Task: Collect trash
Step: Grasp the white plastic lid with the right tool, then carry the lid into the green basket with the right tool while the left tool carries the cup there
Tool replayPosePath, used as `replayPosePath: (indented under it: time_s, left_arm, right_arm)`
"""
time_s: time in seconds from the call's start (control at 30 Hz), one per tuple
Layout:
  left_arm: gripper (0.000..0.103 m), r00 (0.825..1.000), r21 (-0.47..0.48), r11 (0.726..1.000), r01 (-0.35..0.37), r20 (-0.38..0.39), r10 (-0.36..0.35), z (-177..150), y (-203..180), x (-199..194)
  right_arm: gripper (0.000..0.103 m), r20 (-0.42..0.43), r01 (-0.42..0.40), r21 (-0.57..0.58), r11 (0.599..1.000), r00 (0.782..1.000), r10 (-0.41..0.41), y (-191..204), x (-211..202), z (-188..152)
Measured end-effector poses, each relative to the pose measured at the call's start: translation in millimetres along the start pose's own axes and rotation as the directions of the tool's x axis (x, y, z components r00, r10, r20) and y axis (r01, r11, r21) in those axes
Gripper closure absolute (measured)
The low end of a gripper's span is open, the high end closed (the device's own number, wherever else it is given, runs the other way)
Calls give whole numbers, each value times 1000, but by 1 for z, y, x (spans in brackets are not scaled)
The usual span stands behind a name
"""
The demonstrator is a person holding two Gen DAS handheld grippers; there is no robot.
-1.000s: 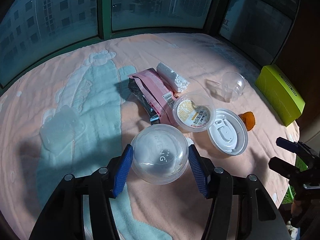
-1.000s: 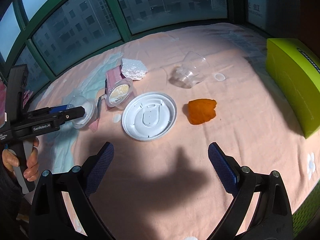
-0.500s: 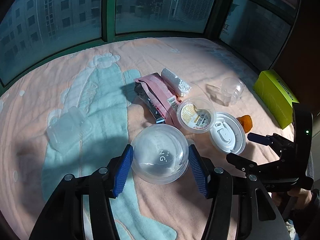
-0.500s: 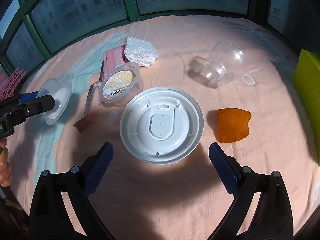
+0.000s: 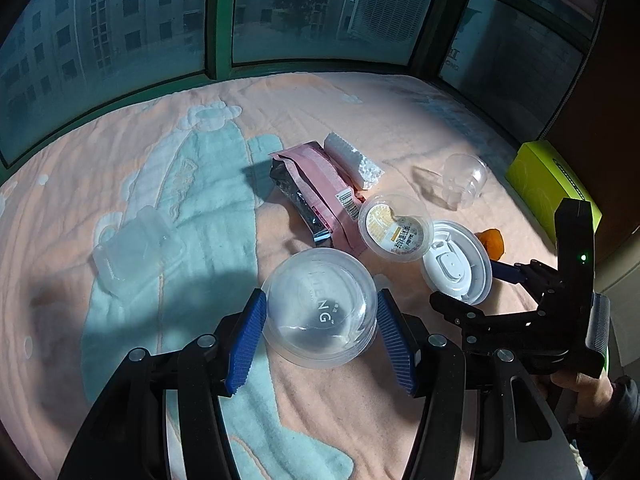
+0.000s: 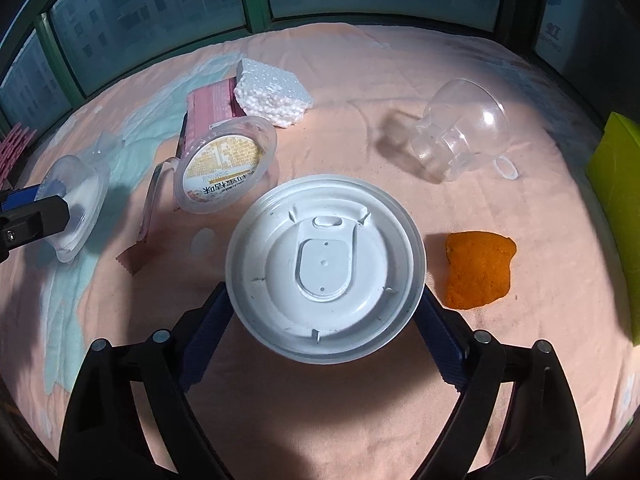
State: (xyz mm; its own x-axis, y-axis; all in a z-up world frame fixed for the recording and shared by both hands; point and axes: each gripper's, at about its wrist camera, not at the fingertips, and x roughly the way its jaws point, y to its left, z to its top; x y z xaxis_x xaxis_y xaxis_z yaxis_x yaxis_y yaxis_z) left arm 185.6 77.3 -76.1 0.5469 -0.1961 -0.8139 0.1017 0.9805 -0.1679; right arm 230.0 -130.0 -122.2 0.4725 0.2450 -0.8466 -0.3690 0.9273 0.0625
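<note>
Left wrist view, going from left across: a crumpled clear plastic clamshell (image 5: pixel 136 250) lies on the teal patch of the pink blanket (image 5: pixel 360 120), well apart from the rest. Next, the left gripper (image 5: pixel 320 324) has its blue pads pressed on either side of a clear round plastic bowl (image 5: pixel 320 306), jaws partly closed and gripping it. Beyond that bowl lie a pink wrapper (image 5: pixel 320 190) with a white foam block (image 5: pixel 352 160) against its far side, then a small tub with a yellow label (image 5: pixel 396 228) tipped on its side, touching the wrapper. Just right of the tub sits a white round lid (image 5: pixel 456 268), and the right gripper (image 5: pixel 476 288), held by a person's hand (image 5: pixel 580 380) at the frame's right edge, reaches around it. An orange scrap (image 5: pixel 492 242) peeks out behind the lid, a clear cup (image 5: pixel 464 180) lies tipped farther back, and a green box (image 5: pixel 552 192) sits at the blanket's right edge. From the right wrist view, the lid fills the gap between the wide-spread jaws, which are closing; the pads stand just at its rim on both sides, though I cannot tell whether they press on it yet. The lid lies flat on the blanket, the orange scrap just to its right.
</note>
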Motion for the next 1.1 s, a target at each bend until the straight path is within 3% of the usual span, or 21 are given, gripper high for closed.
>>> replayPosePath:
  time_s: [0.33, 0.4, 0.77, 0.83, 1.1]
  left_arm:
    - [48, 1000, 35, 999, 28, 10, -28, -3, -22, -11]
    - [48, 999, 51, 998, 40, 13, -41, -4, -32, -15]
    - [48, 995, 130, 987, 95, 20, -98, -7, -85, -28]
    - [48, 994, 140, 985, 100, 18, -103, -9, -92, -30]
    - [48, 992, 163, 979, 122, 16, -126, -10, -111, -33]
  right_arm:
    - [16, 37, -31, 52, 998, 999, 29, -12, -34, -20]
    - [22, 51, -30, 67, 997, 998, 26, -16, -46, -27]
    - [23, 102, -68, 182, 981, 993, 50, -42, -93, -65]
    - [30, 114, -66, 190, 980, 992, 45, -44, -99, -70]
    - [30, 106, -78, 222, 972, 993, 55, -52, -105, -87]
